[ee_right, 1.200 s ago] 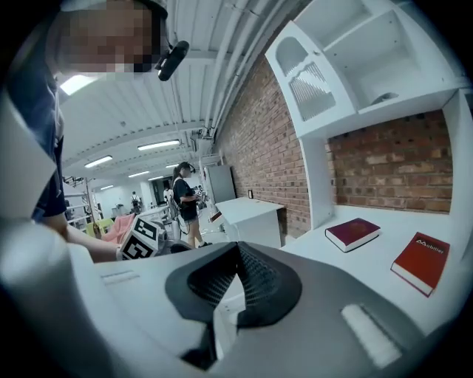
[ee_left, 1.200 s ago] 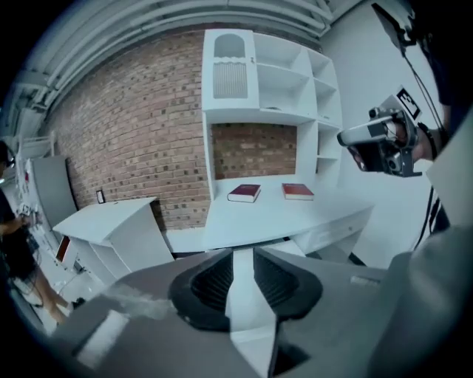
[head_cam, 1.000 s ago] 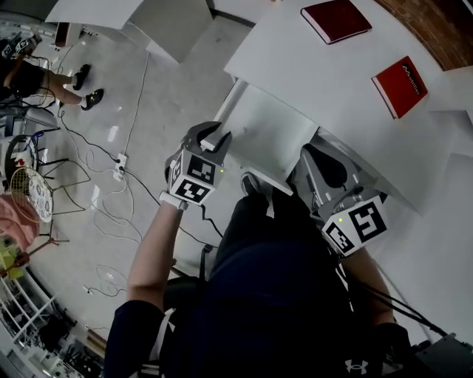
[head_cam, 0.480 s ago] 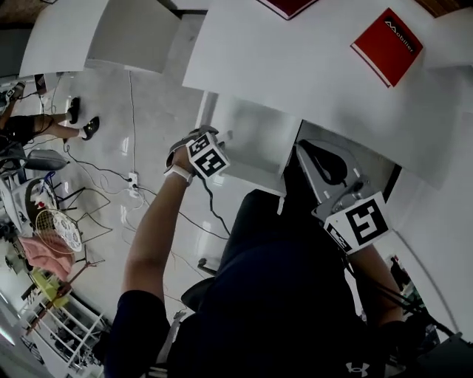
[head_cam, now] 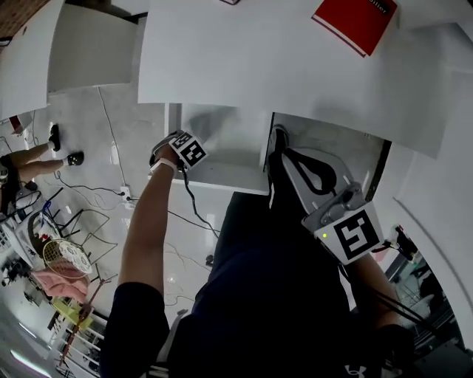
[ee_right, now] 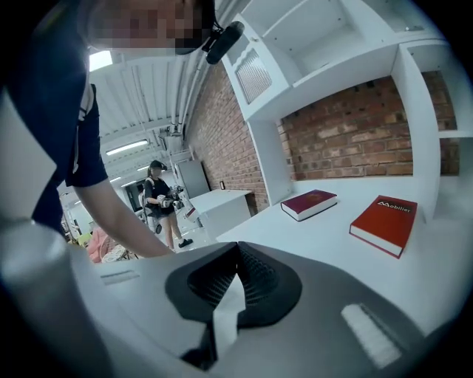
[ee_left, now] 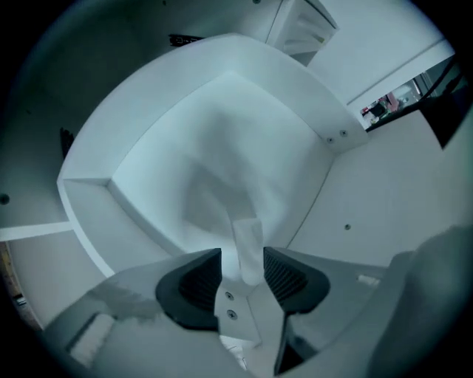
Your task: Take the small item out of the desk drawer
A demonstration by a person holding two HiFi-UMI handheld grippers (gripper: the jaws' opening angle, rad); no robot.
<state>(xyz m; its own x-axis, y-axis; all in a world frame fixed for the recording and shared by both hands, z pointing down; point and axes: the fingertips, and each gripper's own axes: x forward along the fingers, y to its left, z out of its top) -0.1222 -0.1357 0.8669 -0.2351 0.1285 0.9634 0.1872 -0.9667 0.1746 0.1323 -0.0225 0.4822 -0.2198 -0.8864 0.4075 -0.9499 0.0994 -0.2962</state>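
Observation:
The white desk drawer [head_cam: 229, 140] stands pulled out under the desk top [head_cam: 259, 66]. My left gripper [head_cam: 179, 146] is at its left front, pointing in. In the left gripper view I see the bare white inside of the drawer [ee_left: 222, 148] past my left gripper [ee_left: 242, 255]. Its jaws are apart and opening, with nothing pressed between the pads. No small item shows in any view. My right gripper [head_cam: 281, 144] hangs to the right of the drawer, close to the person's body. In its own view my right gripper [ee_right: 236, 269] is shut, with nothing held.
A red book [head_cam: 355, 22] lies on the desk, and a darker one [ee_right: 309, 203] shows beside the red book [ee_right: 384, 221]. White shelves and a brick wall rise behind. Cables and a power strip [head_cam: 124, 196] lie on the floor at left. Another person [ee_right: 159, 199] stands far off.
The left gripper has gone from the drawer's front corner to its left front, pointing inside. The head view has swung, so desk and drawer sit higher. The right gripper has kept its place.

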